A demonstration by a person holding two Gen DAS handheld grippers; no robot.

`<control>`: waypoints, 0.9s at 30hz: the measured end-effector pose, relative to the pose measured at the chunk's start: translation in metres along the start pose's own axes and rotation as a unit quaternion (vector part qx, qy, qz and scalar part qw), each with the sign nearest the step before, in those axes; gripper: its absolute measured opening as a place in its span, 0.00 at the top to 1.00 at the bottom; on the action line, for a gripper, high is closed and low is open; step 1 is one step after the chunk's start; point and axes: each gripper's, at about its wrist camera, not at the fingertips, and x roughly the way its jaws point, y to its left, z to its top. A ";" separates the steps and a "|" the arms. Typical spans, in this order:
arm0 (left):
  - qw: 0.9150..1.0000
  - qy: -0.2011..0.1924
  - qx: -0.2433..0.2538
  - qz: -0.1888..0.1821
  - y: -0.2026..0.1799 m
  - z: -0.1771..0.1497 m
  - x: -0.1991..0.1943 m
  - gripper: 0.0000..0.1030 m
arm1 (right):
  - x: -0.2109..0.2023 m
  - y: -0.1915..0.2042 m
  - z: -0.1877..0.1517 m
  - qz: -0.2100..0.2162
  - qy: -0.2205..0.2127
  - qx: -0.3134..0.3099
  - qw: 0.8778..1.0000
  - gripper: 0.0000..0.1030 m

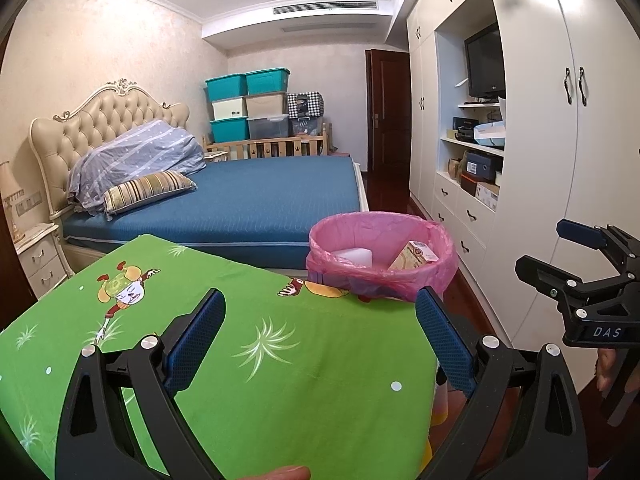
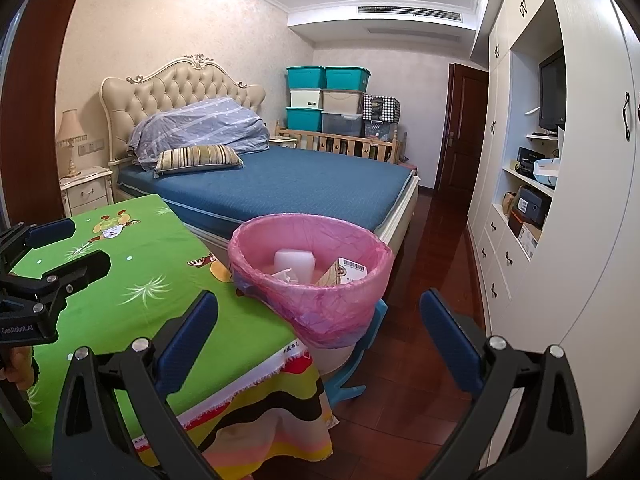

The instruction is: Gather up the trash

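A trash bin with a pink liner [image 1: 382, 258] [image 2: 310, 270] stands off the far right corner of the green-clothed table [image 1: 248, 360] [image 2: 168, 280]. Inside it lie a white block [image 2: 294, 262], crumpled tissue [image 2: 286, 276] and a small cardboard box [image 1: 412, 258] [image 2: 346, 270]. My left gripper [image 1: 320, 332] is open and empty above the table. My right gripper [image 2: 320, 332] is open and empty, over the table's right edge and the floor, just short of the bin. Each gripper shows in the other's view: the right one [image 1: 560, 252], the left one [image 2: 76, 244].
A bed with a blue cover [image 1: 256, 196] [image 2: 288, 184] lies beyond the table. White wardrobes and shelves [image 1: 532, 140] [image 2: 560, 200] line the right wall. A blue stool [image 2: 360, 360] stands under the bin. Red wood floor [image 2: 420, 360] lies to the right. A nightstand [image 2: 86, 190] is at left.
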 end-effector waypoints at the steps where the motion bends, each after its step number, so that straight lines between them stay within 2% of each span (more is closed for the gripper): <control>1: 1.000 0.000 0.000 0.000 0.000 0.000 0.000 0.13 | 0.000 0.000 0.000 0.000 0.000 0.000 1.000 0.05; 27: 1.000 -0.003 0.000 0.004 0.000 -0.001 0.001 0.13 | 0.001 0.003 -0.003 0.001 0.002 0.001 1.000 0.05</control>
